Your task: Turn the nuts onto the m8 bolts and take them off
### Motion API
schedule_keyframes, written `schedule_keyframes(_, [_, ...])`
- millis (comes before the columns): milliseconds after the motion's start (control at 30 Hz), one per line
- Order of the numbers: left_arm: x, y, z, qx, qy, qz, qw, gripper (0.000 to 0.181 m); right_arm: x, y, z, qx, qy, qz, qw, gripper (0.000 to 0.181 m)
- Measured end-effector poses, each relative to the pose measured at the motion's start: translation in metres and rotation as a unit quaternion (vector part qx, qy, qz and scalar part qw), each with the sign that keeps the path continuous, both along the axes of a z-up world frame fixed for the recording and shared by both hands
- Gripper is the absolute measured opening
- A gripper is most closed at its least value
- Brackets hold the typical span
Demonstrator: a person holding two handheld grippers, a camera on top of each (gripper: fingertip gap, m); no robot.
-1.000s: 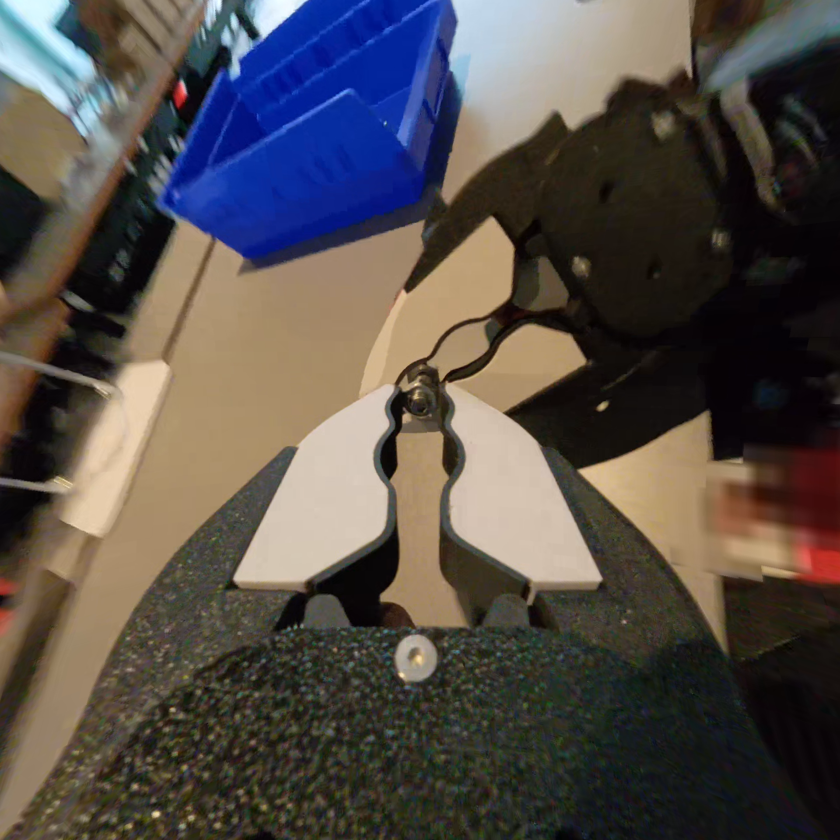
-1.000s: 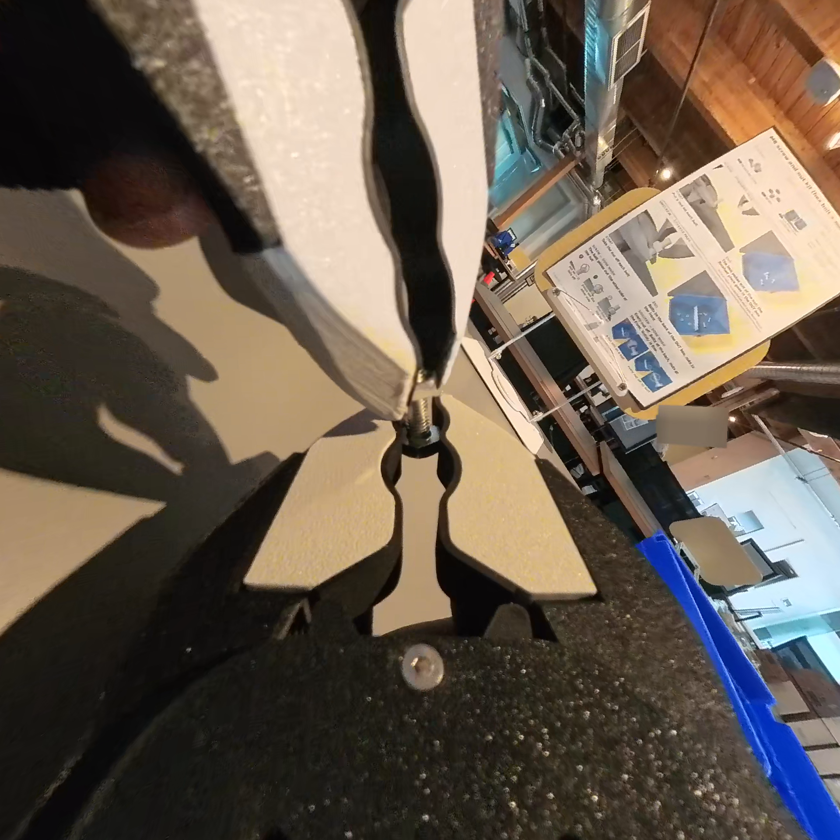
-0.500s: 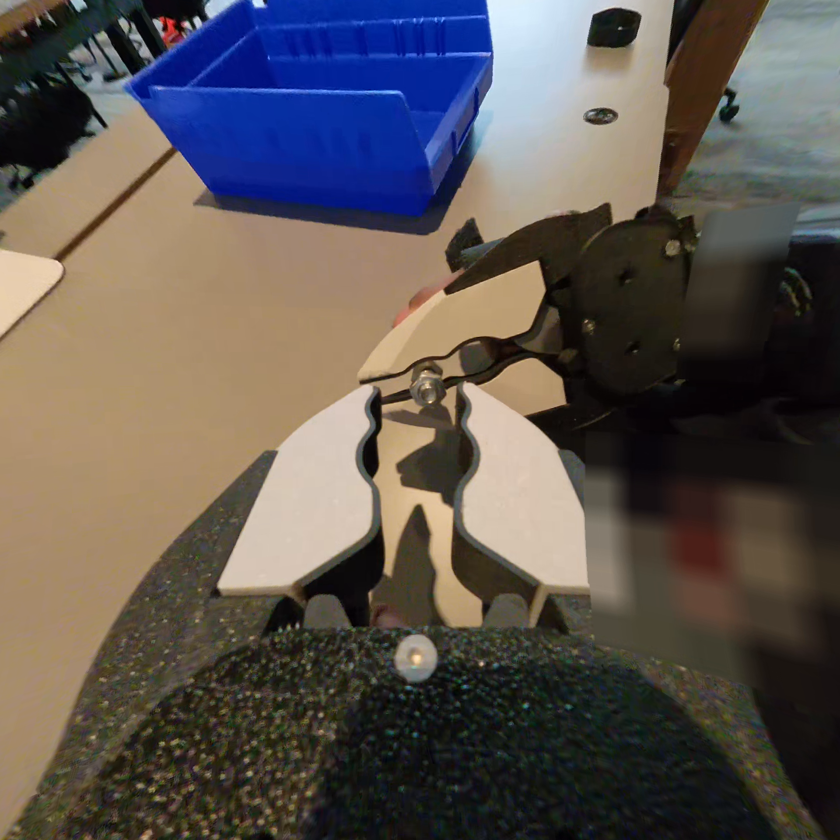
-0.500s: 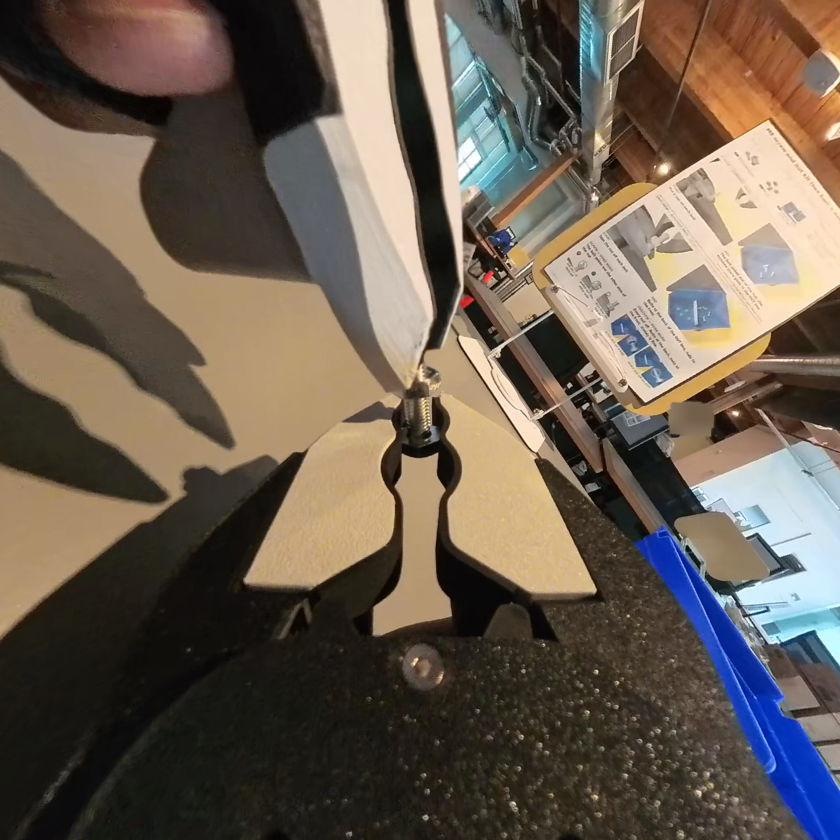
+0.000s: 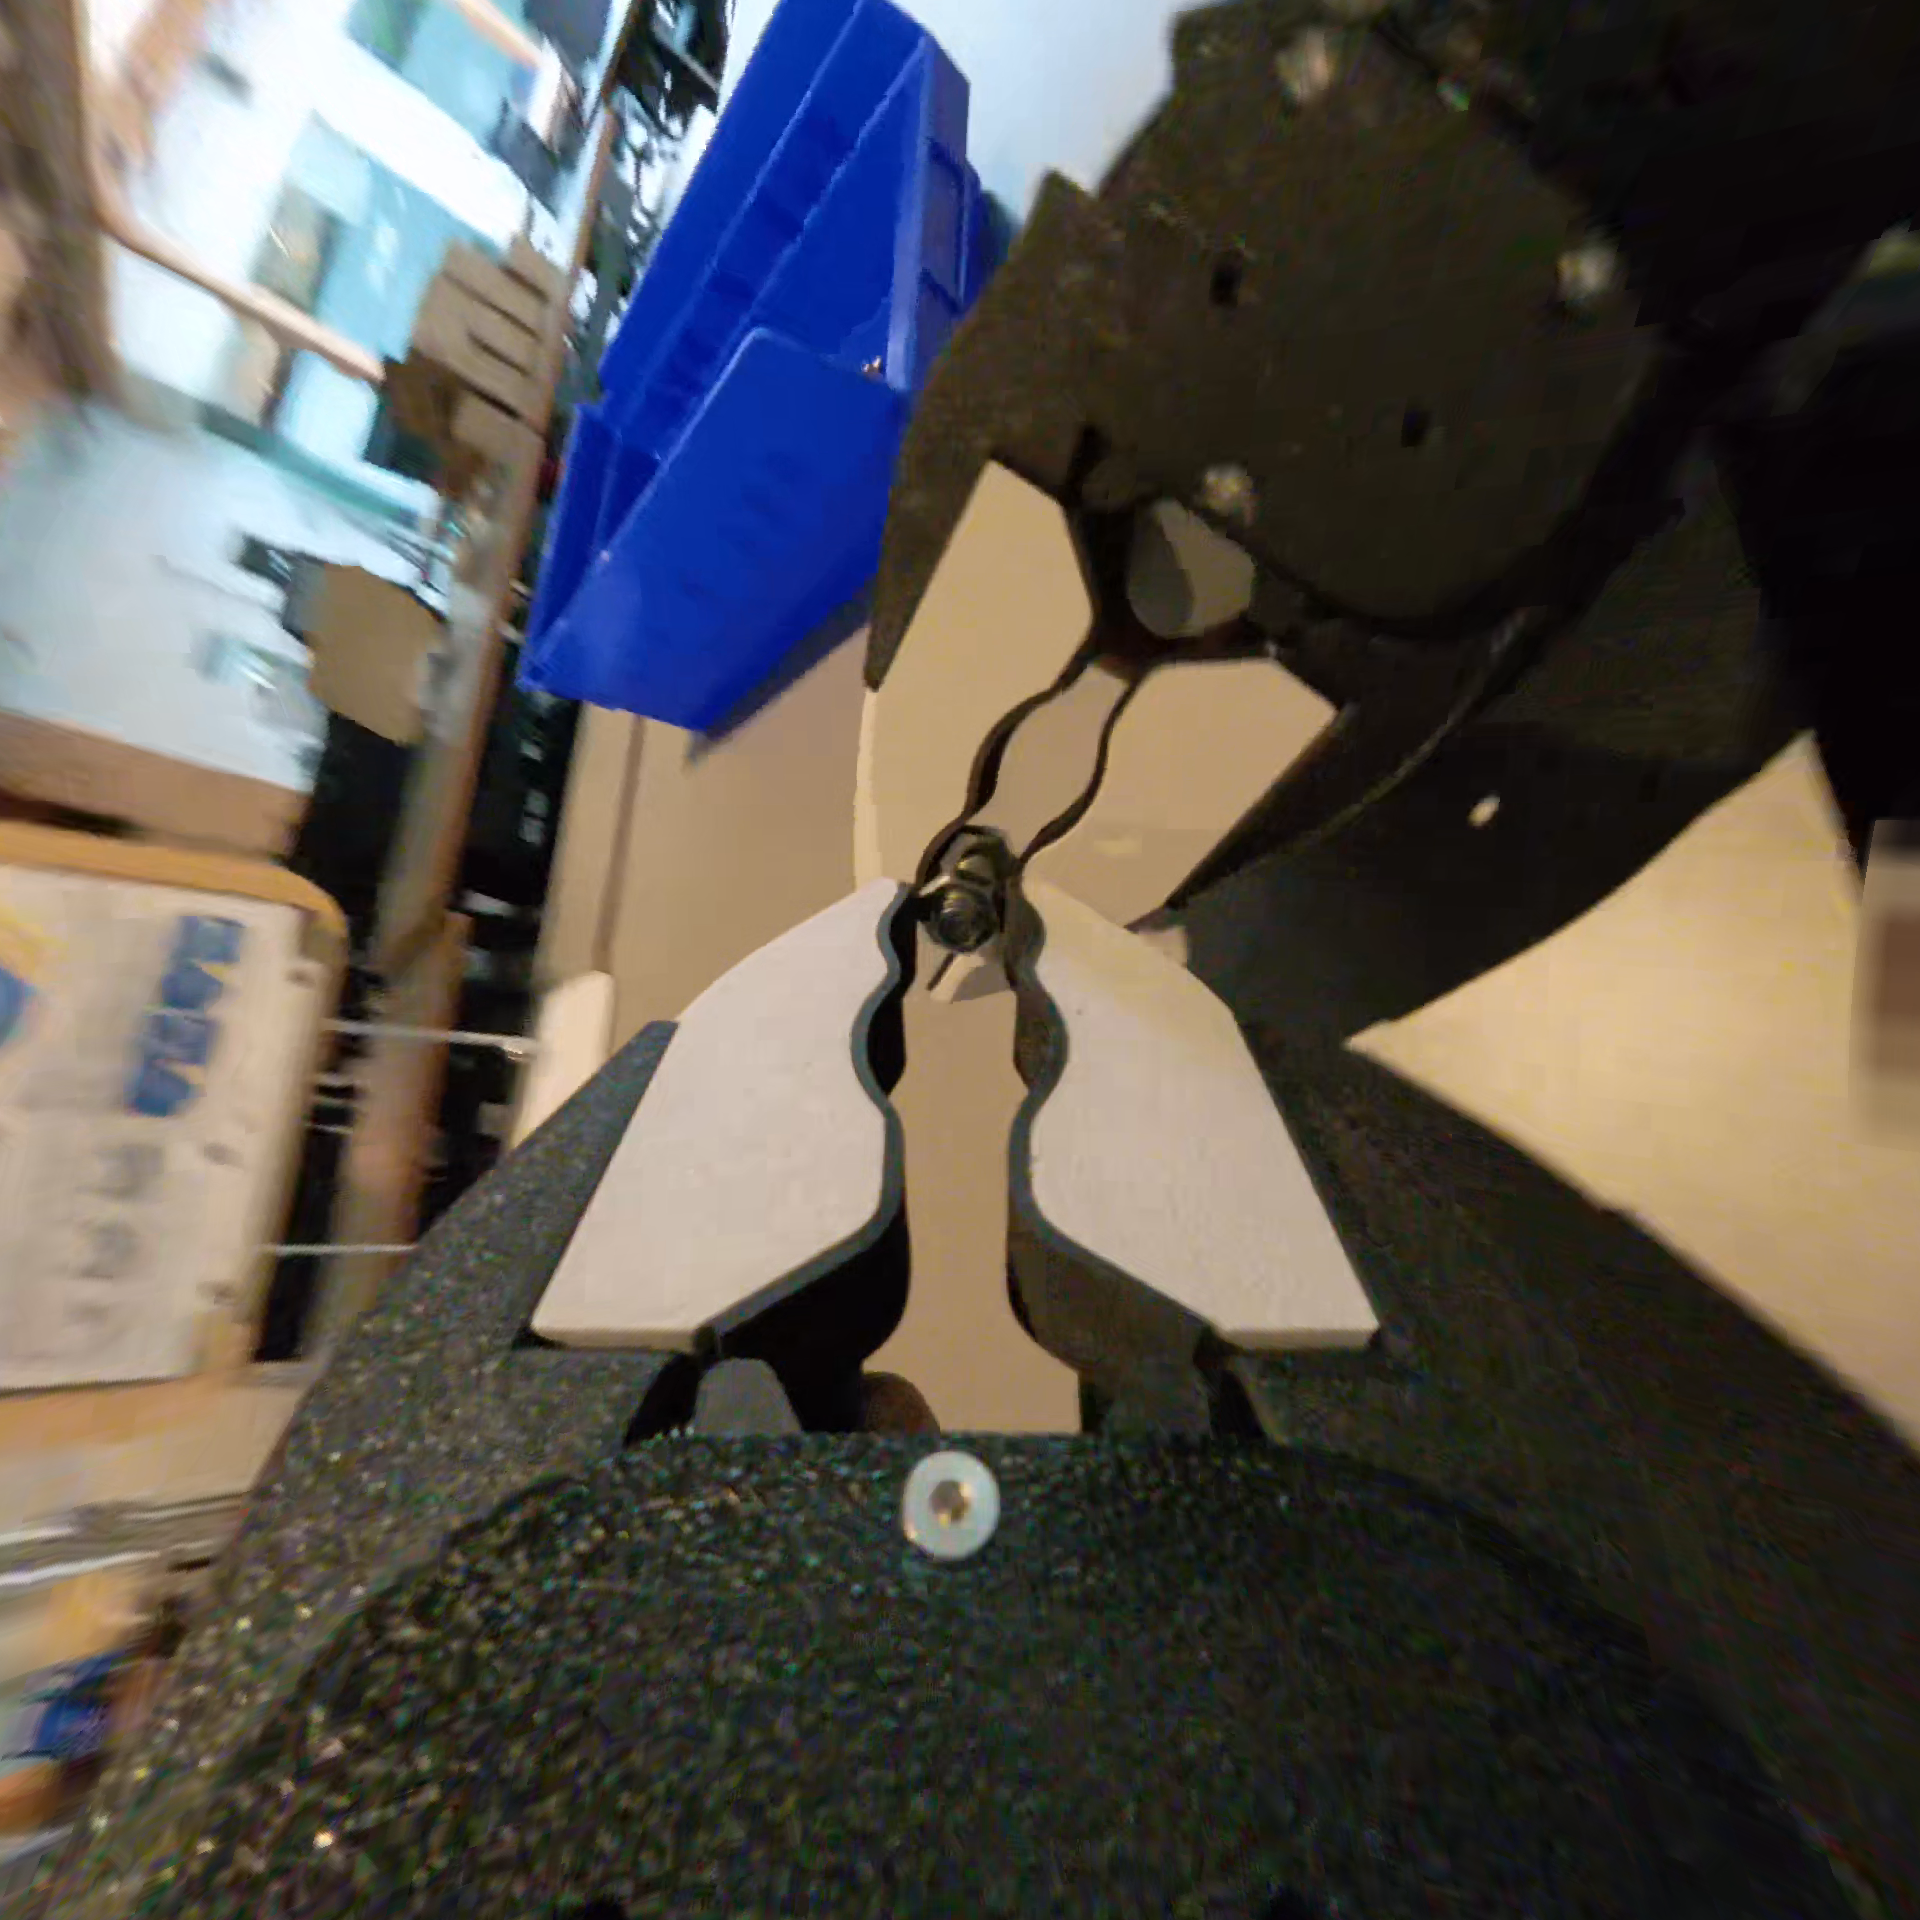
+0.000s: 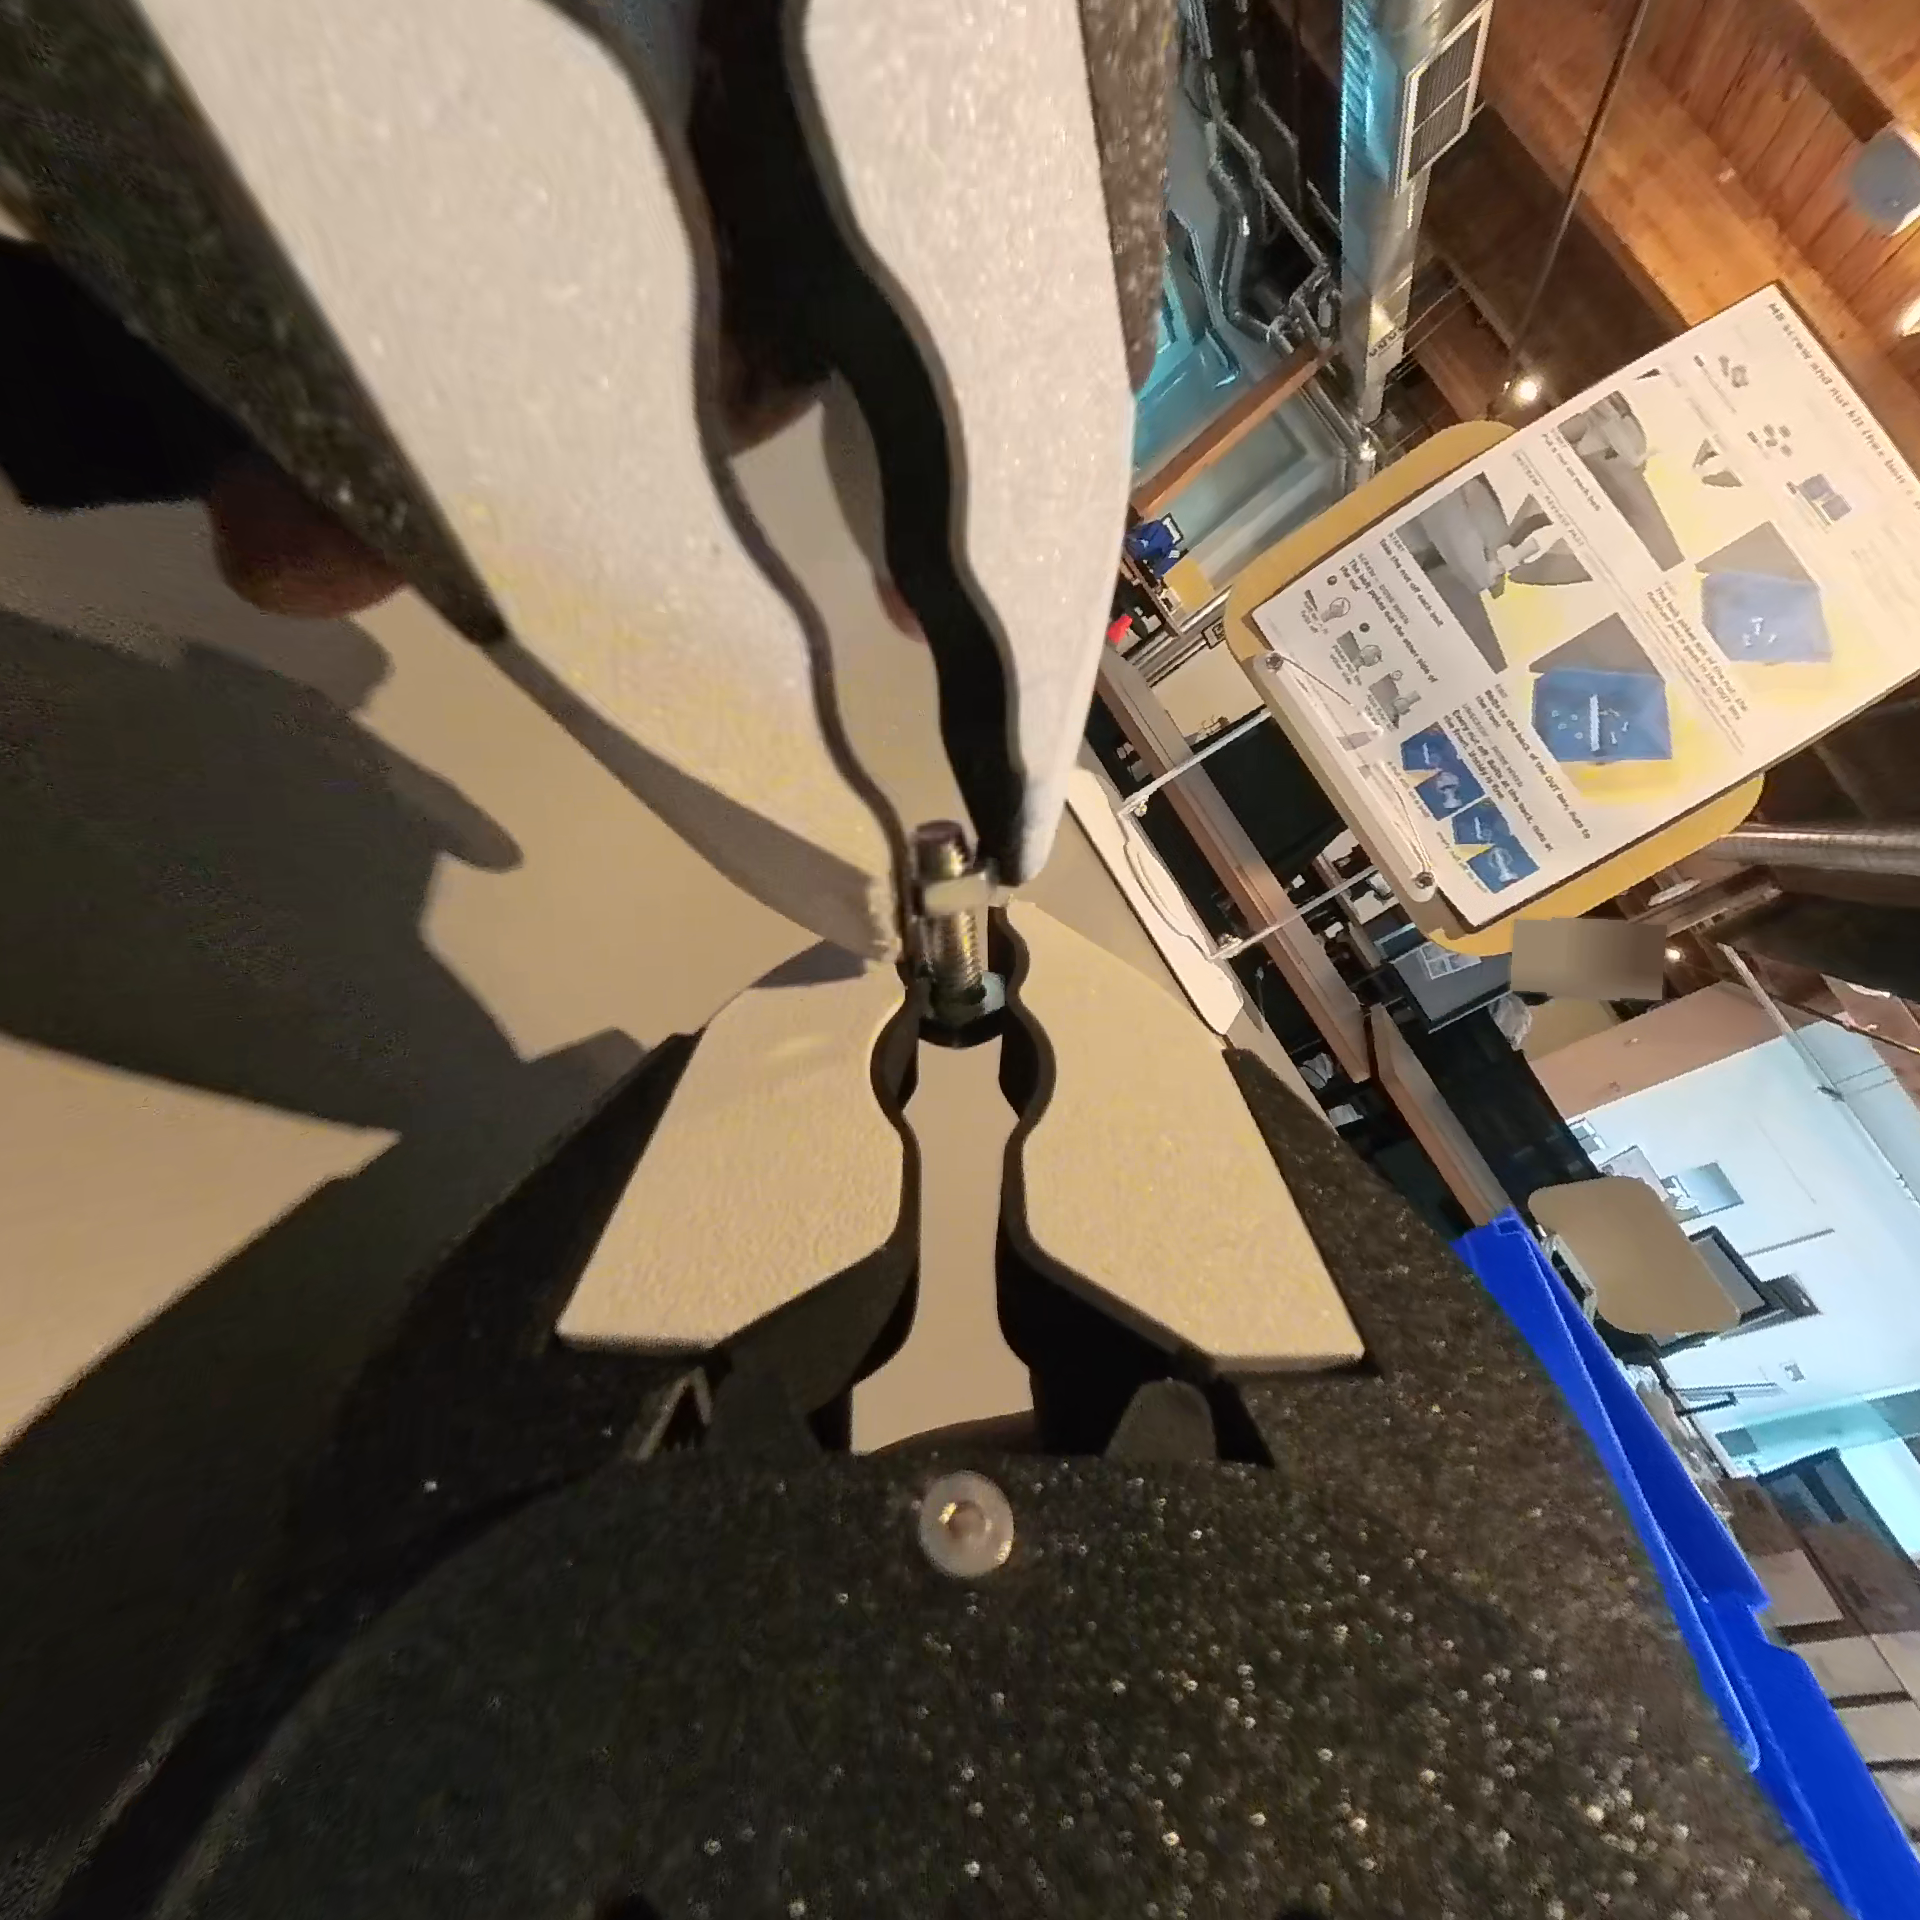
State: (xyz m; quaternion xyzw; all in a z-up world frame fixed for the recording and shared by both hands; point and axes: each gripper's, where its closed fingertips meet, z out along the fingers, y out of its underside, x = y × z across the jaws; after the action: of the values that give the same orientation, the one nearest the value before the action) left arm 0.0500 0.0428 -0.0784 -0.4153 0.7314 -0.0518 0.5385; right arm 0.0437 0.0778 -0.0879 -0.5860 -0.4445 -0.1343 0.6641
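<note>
A silver M8 bolt point(image 6: 952, 948) is held in the air between my two grippers. My right gripper point(image 6: 962, 1006) is shut on the bolt's head end. My left gripper point(image 5: 962, 914) is shut on the nut point(image 5: 956, 921), seen end-on at its fingertips. In the right wrist view the left gripper point(image 6: 940, 883) comes in from above and pinches the nut point(image 6: 952, 894) on the thread, with bare thread between nut and head. In the left wrist view the right gripper point(image 5: 977, 844) sits just beyond, tip to tip with mine.
A blue bin point(image 5: 748, 436) stands on the tan table point(image 5: 1558, 1039); its rim shows in the right wrist view point(image 6: 1662, 1558). An instruction board point(image 6: 1558, 665) stands on a wire holder past the table's edge. A person's finger point(image 6: 301, 561) shows behind the left gripper. The grippers are tip to tip, or close to it.
Half a second ago my left gripper was open and level, off the nut. It has rolled over and shut on the nut again. The right gripper has kept the bolt still.
</note>
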Motion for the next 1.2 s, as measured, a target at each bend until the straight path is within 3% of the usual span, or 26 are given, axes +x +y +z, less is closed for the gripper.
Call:
schedule_keyframes(33, [-0.001, 0.001, 0.0, 0.026, 0.006, -0.003, 1.0, 0.016, 0.0, 0.0, 0.0, 0.001, -0.002, 0.0, 1.0, 0.01])
schedule_keyframes(100, [-0.003, 0.002, 0.0, 0.004, 0.003, 0.008, 1.0, 0.027, 0.0, 0.0, 0.001, 0.004, 0.002, 0.0, 1.0, 0.01])
schedule_keyframes(200, [-0.004, -0.004, 0.01, -0.141, -0.046, 0.028, 0.988, 0.033, 0.002, 0.0, 0.003, -0.001, 0.015, 0.0, 1.0, 0.01])
schedule_keyframes(300, [-0.008, -0.008, 0.008, -0.297, -0.055, 0.071, 0.951, 0.031, 0.002, 0.0, 0.003, 0.0, 0.015, 0.0, 1.0, 0.01])
schedule_keyframes(533, [-0.001, -0.006, 0.003, -0.353, -0.071, 0.104, 0.927, 0.025, 0.001, 0.0, 0.002, -0.001, 0.013, 0.0, 1.0, 0.01])
schedule_keyframes(633, [0.002, -0.007, 0.0, -0.32, -0.063, 0.1, 0.94, 0.019, 0.001, 0.0, 0.002, -0.001, 0.011, 0.0, 1.0, 0.01])
schedule_keyframes(733, [0.001, -0.002, -0.001, -0.224, -0.044, 0.079, 0.97, 0.014, 0.001, 0.0, 0.001, -0.001, 0.01, 0.0, 1.0, 0.01])
schedule_keyframes(833, [0.0, 0.001, -0.001, -0.049, -0.012, 0.021, 0.999, 0.015, 0.001, 0.0, 0.001, -0.002, 0.009, 0.0, 1.0, 0.01])
schedule_keyframes(900, [-0.002, 0.005, -0.002, 0.078, 0.018, -0.003, 0.997, 0.016, 0.0, 0.0, -0.001, -0.002, 0.001, 0.0, 1.0, 0.01])
schedule_keyframes(933, [-0.004, 0.007, -0.002, 0.101, 0.026, -0.003, 0.995, 0.016, 0.0, 0.0, -0.001, 0.0, -0.002, -0.002, 1.0, 0.01])
schedule_keyframes(967, [-0.004, 0.007, -0.002, 0.09, 0.021, 0.001, 0.996, 0.02, 0.0, 0.0, -0.001, 0.002, -0.003, -0.003, 1.0, 0.01])
schedule_keyframes(1067, [-0.003, -0.003, 0.007, -0.047, -0.031, 0.004, 0.998, 0.033, 0.001, 0.0, 0.002, 0.001, 0.009, -0.002, 1.0, 0.01])
schedule_keyframes(1200, [-0.007, 0.004, 0.015, -0.252, -0.088, 0.091, 0.959, 0.027, 0.002, 0.0, 0.002, 0.002, 0.009, -0.004, 1.0, 0.01])
